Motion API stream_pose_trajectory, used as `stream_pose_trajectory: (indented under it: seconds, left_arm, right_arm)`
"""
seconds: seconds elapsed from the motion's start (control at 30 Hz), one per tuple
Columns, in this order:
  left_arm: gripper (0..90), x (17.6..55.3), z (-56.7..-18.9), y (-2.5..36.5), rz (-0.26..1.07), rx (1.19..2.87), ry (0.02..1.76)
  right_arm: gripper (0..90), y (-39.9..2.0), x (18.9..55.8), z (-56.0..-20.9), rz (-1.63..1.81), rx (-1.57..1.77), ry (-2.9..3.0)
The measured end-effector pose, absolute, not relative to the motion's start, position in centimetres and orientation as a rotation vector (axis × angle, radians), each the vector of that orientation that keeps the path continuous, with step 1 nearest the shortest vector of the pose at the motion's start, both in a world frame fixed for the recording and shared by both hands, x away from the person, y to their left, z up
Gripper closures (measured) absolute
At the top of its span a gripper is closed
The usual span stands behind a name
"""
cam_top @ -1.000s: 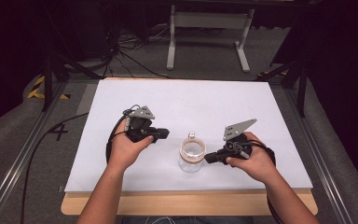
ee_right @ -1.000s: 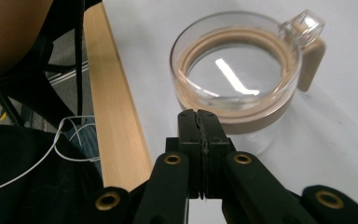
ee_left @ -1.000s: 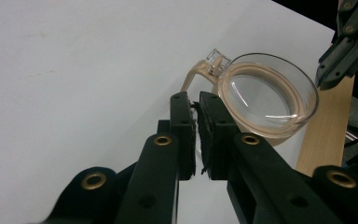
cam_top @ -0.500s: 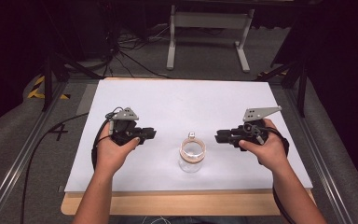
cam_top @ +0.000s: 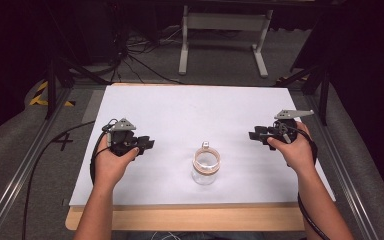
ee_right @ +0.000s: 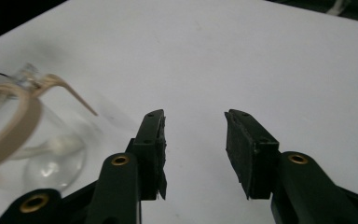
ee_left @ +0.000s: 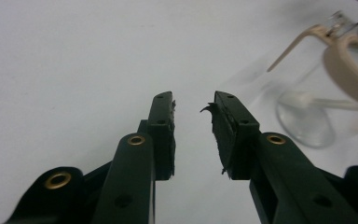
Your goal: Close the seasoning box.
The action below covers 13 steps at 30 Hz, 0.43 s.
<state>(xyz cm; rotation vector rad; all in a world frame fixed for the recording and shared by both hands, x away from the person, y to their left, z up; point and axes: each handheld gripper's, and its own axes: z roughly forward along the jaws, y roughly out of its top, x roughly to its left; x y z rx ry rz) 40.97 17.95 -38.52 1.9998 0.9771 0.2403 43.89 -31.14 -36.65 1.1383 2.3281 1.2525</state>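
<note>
- Jar (cam_top: 206, 167) stands upright on the white sheet (cam_top: 200, 110), near the front edge, about midway between the two grippers and touching neither. Clear glass, with a tan ring round the mouth and a small clear knob at the far side of the rim.
- No brand, label or print can be read on the jar, the sheet or the grippers. A dark mark like a "4" shows on the grey floor (cam_top: 10, 165) left of the table (cam_top: 180, 220).
- Sheet covers nearly the whole tabletop; a strip of bare wood shows along the front.
- Left gripper (cam_top: 147, 144) rests low over the sheet, well left of the jar, pointing right toward it. Its jaws stand apart with nothing between them; they have just been opening. In the left gripper view (ee_left: 193, 105) the jar (ee_left: 307, 112) lies off to the right, clear of the pads.
- Right gripper (cam_top: 254, 135) hangs well right of the jar, pointing left. Jaws wide apart and empty, also just opened. In the right gripper view (ee_right: 193, 116) the jar (ee_right: 37, 154) sits at the left edge, apart from the jaws.
- Against a second ago: both grippers then sat close on either side of the jar, the right one at its rim. Both hands have since drawn outward, toward the sheet's side edges.
- Jar itself has kept its place and stance.
</note>
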Motion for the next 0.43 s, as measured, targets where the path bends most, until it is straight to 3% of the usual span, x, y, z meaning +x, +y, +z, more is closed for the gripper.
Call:
stream_pose_trajectory:
  seconds: [0.23,0.43]
  left_arm:
    - [60.0,42.1,-40.7,18.5,0.222,2.017,1.015]
    - [41.8,42.8,-42.2,18.0,0.233,2.07,1.028]
  right_arm:
    - [49.9,-32.8,45.8,-40.4,1.147,1.251,2.318]
    - [48.7,-33.0,46.2,-41.6,1.126,1.271,2.337]
